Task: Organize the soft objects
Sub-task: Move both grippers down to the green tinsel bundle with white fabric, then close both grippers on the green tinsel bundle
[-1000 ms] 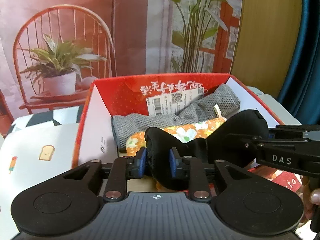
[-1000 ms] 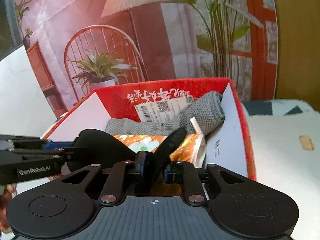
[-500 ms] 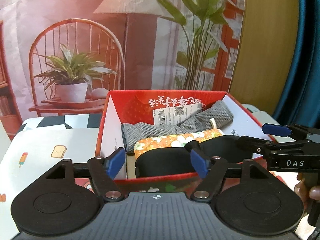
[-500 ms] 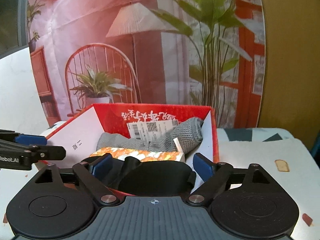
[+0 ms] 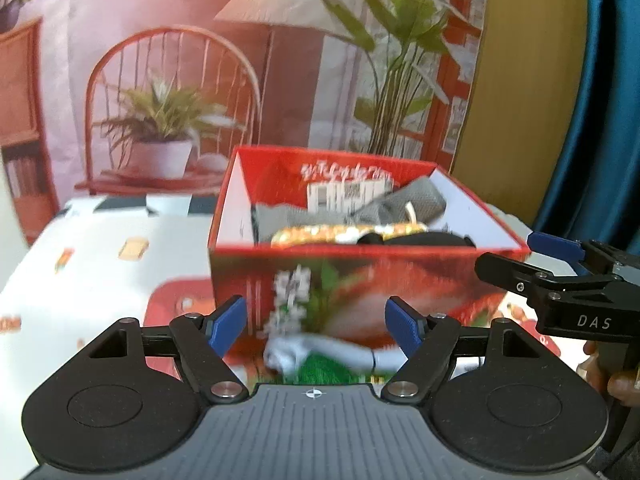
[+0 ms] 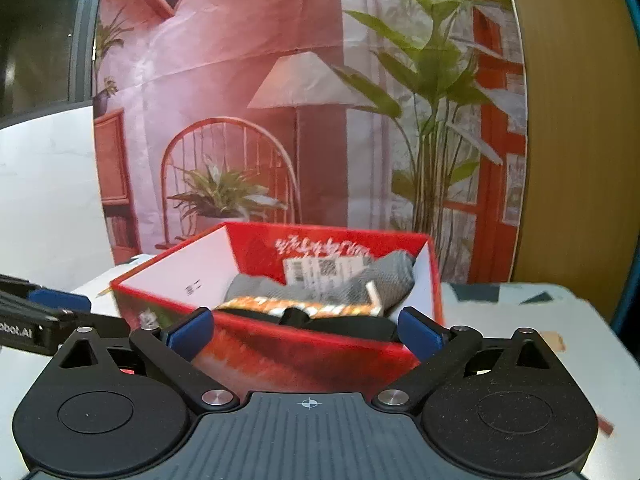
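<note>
At the bottom of the left wrist view the left hand-held gripper [image 5: 316,322] stands with its blue-padded jaws wide apart and nothing between them; its jaws have just been opening. In the right wrist view the right hand-held gripper [image 6: 306,330] is also spread wide and empty, and its jaws too have just been opening. Both are in front of the near wall of the red cardboard box with a printed picture on its side [image 5: 360,280], which stands on the desk with a white patterned cover [image 5: 100,264]. The other gripper shows at the right edge of the left view, with some fingers of a person's hand [image 5: 618,378] under it. Inside the box, closest to the near wall, lies the black soft fabric piece [image 6: 344,326]. Just behind it is the orange flowered fabric roll [image 5: 340,234], and behind that the grey knitted cloth [image 6: 384,280] leans toward the far right corner. A white barcode label [image 5: 348,194] is on the red far wall. Behind the desk hangs a printed backdrop showing a chair, plants and a lamp [image 6: 280,120].
</note>
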Tool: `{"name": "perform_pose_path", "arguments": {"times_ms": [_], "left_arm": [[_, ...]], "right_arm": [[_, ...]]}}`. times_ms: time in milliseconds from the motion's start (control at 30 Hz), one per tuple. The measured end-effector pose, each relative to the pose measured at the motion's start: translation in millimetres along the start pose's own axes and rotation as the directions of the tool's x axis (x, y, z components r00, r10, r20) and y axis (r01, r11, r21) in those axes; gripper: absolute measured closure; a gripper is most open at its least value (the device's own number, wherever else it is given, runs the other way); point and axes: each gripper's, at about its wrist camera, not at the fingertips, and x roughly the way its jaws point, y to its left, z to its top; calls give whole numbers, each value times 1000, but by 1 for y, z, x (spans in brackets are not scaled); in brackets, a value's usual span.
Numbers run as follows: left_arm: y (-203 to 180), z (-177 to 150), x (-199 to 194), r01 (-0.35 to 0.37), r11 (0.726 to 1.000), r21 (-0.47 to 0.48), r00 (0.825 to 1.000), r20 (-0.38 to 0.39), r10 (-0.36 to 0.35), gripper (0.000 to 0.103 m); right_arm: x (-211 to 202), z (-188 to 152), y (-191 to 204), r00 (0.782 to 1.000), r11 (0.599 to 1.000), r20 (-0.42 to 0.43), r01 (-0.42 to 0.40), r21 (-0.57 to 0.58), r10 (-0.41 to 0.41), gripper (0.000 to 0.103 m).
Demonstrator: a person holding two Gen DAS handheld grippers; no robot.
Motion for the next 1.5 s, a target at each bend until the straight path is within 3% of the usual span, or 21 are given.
{"name": "perform_pose_path", "arguments": {"times_ms": [267, 367, 433, 600, 767, 1033, 1500], "left_arm": [[8, -44, -1, -22, 997, -78, 998, -62, 18, 28], [15, -51, -2, -23, 994, -109, 997, -79, 14, 37], [22, -55, -3, -17, 991, -136, 996, -86, 5, 50], [29, -51, 0, 13, 986, -163, 995, -92, -28, 63], [35, -46, 13, 64, 980, -187, 990, -114, -86, 63], [40, -46, 37, 123, 965, -230, 977, -145, -159, 63], [41, -53, 62, 212, 938, -276, 953, -152, -261, 62]], "right_arm": [[-6, -45, 11, 995, 998, -90, -42, 36, 45, 7], [-6, -60, 11, 989, 996, -129, -68, 59, 75, 12], [-5, -67, 14, 984, 994, -153, -86, 66, 95, 15], [0, -69, 23, 972, 988, -176, -146, 49, 153, 37], [9, -64, 39, 955, 976, -207, -219, 0, 214, 50], [27, -64, 62, 923, 956, -273, -292, -40, 271, 50], [57, -72, 83, 883, 938, -358, -342, -48, 304, 51]]}}
